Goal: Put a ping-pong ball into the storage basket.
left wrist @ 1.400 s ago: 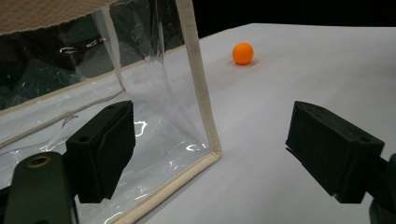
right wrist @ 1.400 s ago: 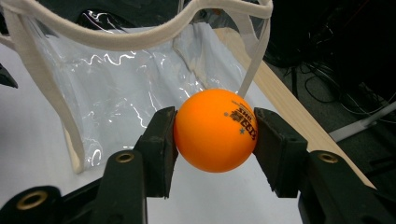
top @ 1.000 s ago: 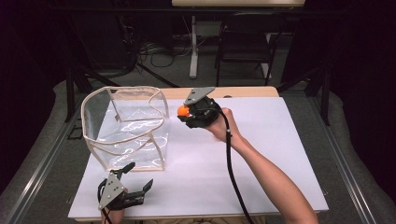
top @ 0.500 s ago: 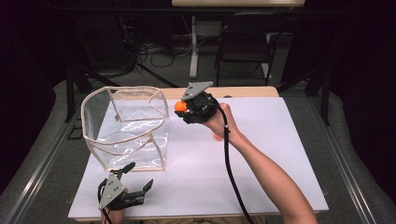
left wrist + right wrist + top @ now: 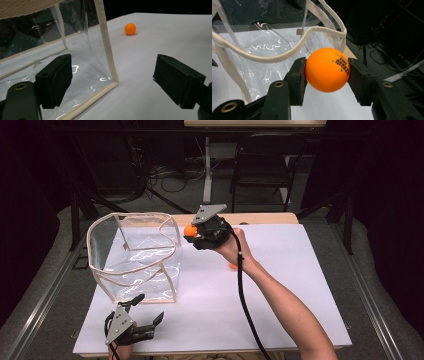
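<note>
- We see the white table [image 5: 280, 290] spread across the middle of the high view.
- The clear plastic bag with cream fabric trim [image 5: 135, 257] stands open at centre left.
- Our left gripper [image 5: 134, 316], lower left, holds its jaws wide apart on nothing.
- Our right gripper [image 5: 190, 231], upper centre, clamps an orange table-tennis ball [image 5: 327, 70] beside the bag's rim.
- A second orange ball [image 5: 130, 28] lies upper centre in the left gripper view.
</note>
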### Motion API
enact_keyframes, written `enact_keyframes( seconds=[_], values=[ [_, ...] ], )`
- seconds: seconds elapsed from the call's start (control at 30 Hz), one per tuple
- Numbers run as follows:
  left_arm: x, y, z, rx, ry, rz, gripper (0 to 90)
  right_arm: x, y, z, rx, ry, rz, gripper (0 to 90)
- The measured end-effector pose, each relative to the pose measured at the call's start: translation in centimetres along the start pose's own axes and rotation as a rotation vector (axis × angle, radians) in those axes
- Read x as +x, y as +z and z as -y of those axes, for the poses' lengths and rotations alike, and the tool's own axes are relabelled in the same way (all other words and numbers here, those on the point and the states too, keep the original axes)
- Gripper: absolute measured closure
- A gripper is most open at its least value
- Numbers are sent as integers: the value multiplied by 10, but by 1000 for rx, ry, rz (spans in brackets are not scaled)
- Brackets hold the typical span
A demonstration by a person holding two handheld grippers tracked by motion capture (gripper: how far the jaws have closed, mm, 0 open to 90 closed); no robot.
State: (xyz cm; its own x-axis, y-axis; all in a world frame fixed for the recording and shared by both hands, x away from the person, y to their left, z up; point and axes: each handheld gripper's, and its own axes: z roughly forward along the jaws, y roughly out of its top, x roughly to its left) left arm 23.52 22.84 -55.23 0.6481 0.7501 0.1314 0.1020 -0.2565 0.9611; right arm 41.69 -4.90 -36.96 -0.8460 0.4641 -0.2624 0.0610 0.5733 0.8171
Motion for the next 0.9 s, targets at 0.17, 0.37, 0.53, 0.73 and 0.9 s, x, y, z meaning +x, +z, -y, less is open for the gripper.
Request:
enact_keyframes(
  seconds=[0.17,0.37,0.53,0.73,0.9],
  values=[
    [0,0,0,-1,-1,-1,157,2,1,-4,-14,-7,-2,512],
    [0,1,0,-1,-2,1,156,4,3,-7,-19,-15,-5,512],
    [0,0,0,-1,-2,-1,157,5,4,-8,-26,-13,-8,512],
    [0,1,0,-1,-1,0,156,7,5,-12,-38,-18,-8,512],
    [0,1,0,0,-1,0,156,9,5,-15,-48,-22,-9,512]
  ],
)
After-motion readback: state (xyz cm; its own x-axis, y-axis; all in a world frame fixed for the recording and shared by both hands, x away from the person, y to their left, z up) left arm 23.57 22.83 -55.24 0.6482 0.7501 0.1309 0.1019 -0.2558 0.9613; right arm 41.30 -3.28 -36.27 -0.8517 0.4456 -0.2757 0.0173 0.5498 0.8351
